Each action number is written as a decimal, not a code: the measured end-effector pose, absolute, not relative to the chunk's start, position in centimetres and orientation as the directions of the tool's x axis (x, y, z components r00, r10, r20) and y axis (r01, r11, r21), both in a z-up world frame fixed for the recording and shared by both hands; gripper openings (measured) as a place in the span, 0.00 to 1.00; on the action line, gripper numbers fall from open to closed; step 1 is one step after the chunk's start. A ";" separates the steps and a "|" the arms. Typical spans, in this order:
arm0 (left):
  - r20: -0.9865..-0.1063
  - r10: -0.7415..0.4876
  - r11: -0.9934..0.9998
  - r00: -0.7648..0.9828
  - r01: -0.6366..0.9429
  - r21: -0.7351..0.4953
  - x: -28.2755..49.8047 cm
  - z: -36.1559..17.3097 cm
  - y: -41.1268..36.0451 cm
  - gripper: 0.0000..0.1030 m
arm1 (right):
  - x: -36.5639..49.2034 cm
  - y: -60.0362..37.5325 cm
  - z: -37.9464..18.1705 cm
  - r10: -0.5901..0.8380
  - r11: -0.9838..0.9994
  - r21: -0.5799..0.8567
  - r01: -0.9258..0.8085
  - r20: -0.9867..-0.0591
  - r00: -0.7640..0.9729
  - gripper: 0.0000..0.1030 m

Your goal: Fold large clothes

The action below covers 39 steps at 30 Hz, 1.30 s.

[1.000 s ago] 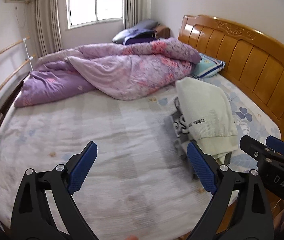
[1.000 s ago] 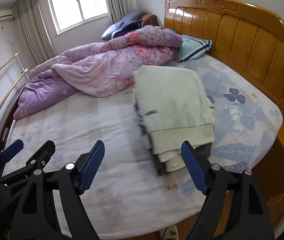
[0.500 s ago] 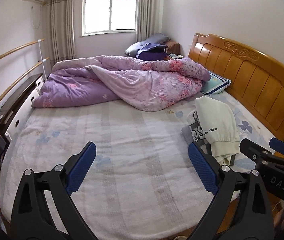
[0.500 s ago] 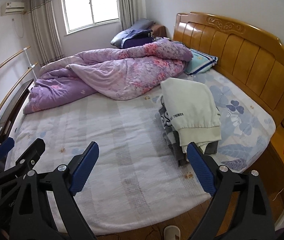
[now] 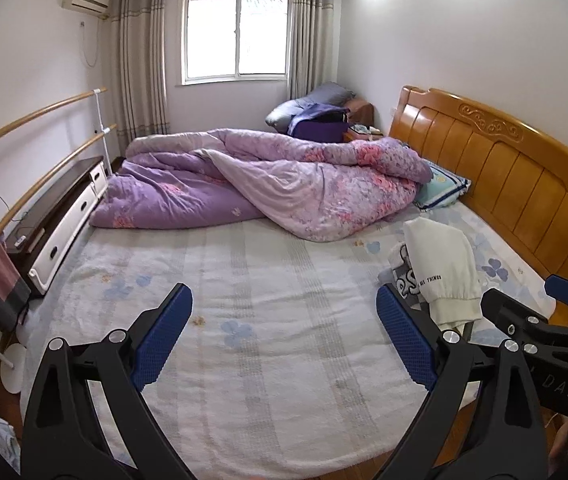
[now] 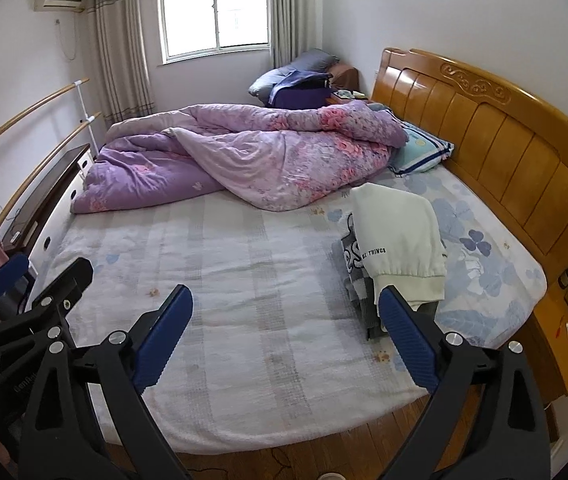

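A folded cream sweatshirt [image 5: 442,264] [image 6: 398,240] lies on top of a small stack of folded dark and patterned clothes [image 6: 354,268] on the right side of the bed [image 5: 267,288] [image 6: 243,272]. My left gripper [image 5: 284,336] is open and empty, held above the bed's near edge, left of the stack. My right gripper [image 6: 286,336] is open and empty, also back from the bed with the stack beyond its right finger. Each gripper shows at the edge of the other's view.
A crumpled purple floral quilt [image 5: 267,188] [image 6: 243,152] covers the far half of the bed. A blue pillow [image 6: 420,152] lies by the wooden headboard [image 6: 496,148]. A low cabinet [image 5: 55,220] and wooden rails [image 5: 35,120] stand on the left.
Both grippers have pulled back and up from the bed, away from the folded stack. More of the room and the floor shows now. Both stayed open.
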<state>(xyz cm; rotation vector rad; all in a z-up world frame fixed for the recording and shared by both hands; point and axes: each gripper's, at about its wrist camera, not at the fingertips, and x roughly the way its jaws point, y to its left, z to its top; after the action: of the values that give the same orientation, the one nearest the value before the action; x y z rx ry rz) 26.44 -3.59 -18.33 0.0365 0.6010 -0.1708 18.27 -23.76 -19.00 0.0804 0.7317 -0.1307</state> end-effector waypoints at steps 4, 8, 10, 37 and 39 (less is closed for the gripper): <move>-0.564 -0.164 0.984 0.809 0.174 -0.037 25.7 -17.1 -2.8 0.91 | 17.5 -23.1 -17.6 -0.093 0.991 0.011 0.135 -0.667 0.739 0.88; -0.558 -0.158 0.985 0.815 0.167 -0.035 25.2 -16.1 -2.6 0.91 | 16.9 -22.8 -16.4 -0.078 0.992 0.020 0.122 -0.662 0.745 0.88; -0.556 -0.156 0.986 0.817 0.163 -0.037 24.9 -15.6 -2.4 0.91 | 16.5 -22.6 -15.8 -0.070 0.993 0.027 0.117 -0.659 0.749 0.88; -0.534 -0.161 0.986 0.830 0.163 -0.043 23.1 -12.4 -0.8 0.91 | 15.5 -22.1 -13.6 -0.069 0.993 0.026 0.114 -0.650 0.757 0.90; -0.532 -0.160 0.986 0.831 0.163 -0.043 23.1 -12.3 -0.9 0.91 | 15.5 -22.0 -13.5 -0.072 0.993 0.024 0.116 -0.648 0.758 0.90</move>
<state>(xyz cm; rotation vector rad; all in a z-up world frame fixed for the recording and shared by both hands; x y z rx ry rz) 23.08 -0.88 -12.28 0.0047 0.5642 -0.1713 15.46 -22.03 -13.55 0.0643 0.7032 -0.1024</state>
